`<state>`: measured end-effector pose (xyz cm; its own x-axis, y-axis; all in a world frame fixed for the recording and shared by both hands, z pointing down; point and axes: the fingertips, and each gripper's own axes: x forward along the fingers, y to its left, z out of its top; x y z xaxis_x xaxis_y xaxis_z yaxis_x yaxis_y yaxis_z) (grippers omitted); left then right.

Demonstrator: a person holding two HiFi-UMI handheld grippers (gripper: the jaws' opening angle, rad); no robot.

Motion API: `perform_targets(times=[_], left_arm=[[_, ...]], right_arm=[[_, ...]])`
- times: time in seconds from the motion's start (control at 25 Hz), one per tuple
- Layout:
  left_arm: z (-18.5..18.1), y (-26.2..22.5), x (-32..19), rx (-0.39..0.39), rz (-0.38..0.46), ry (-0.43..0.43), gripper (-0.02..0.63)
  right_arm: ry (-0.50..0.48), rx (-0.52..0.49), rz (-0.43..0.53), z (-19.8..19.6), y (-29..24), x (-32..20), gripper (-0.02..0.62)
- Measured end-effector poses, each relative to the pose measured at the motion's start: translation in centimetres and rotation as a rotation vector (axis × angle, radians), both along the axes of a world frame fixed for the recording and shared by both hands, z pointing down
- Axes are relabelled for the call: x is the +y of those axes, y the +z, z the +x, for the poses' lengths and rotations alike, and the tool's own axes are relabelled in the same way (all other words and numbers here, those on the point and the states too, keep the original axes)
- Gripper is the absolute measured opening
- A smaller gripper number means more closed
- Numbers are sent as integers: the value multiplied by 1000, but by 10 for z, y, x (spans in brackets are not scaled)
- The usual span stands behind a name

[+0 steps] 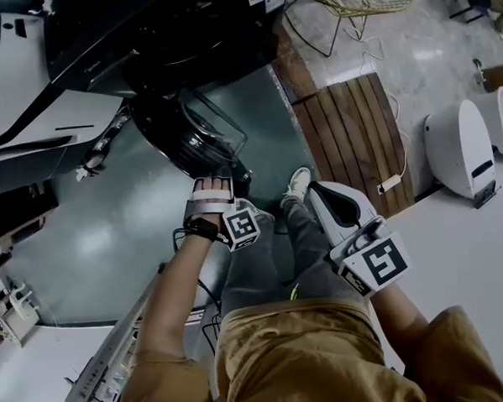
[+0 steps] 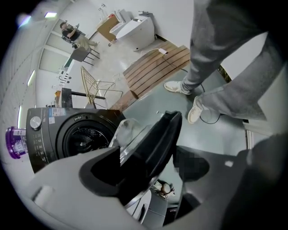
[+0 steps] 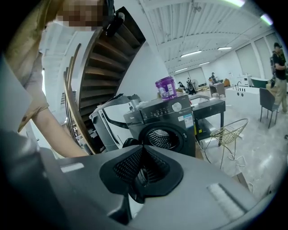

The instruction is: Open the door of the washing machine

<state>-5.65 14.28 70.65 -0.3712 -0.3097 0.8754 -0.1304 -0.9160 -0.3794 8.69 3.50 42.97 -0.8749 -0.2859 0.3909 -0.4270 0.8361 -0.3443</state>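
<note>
Gleaming teal floor (image 1: 110, 237), wooden platform (image 1: 349, 140); washing machine (image 3: 173, 116) open

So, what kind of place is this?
Probably a large showroom or test hall: a washing machine and a toilet stand on the open floor, under a high ceiling with strip lights.

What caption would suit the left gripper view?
Open washing machine door between the parted jaws of the left gripper, drum beyond.

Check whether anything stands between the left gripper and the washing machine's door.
Nothing visible does. The door is swung open from the washing machine, and its dark rim sits directly between the left gripper's parted jaws, with no other thing between them.
</note>
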Motion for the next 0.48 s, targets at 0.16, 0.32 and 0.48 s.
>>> perform_targets(times=[0.16,0.32,0.48], left_arm=[[-16,-1,27,-17,-11,-3,431],[-32,-4,51,-51,-18,6,446],[-45,9,83,-30,-47,-11,465]], right_arm=[[-58,-3,16,-23,-5,12,5],[-99,-8,25,-40,-7,20,5],[-131,-4,22,-57,-5,28,5]])
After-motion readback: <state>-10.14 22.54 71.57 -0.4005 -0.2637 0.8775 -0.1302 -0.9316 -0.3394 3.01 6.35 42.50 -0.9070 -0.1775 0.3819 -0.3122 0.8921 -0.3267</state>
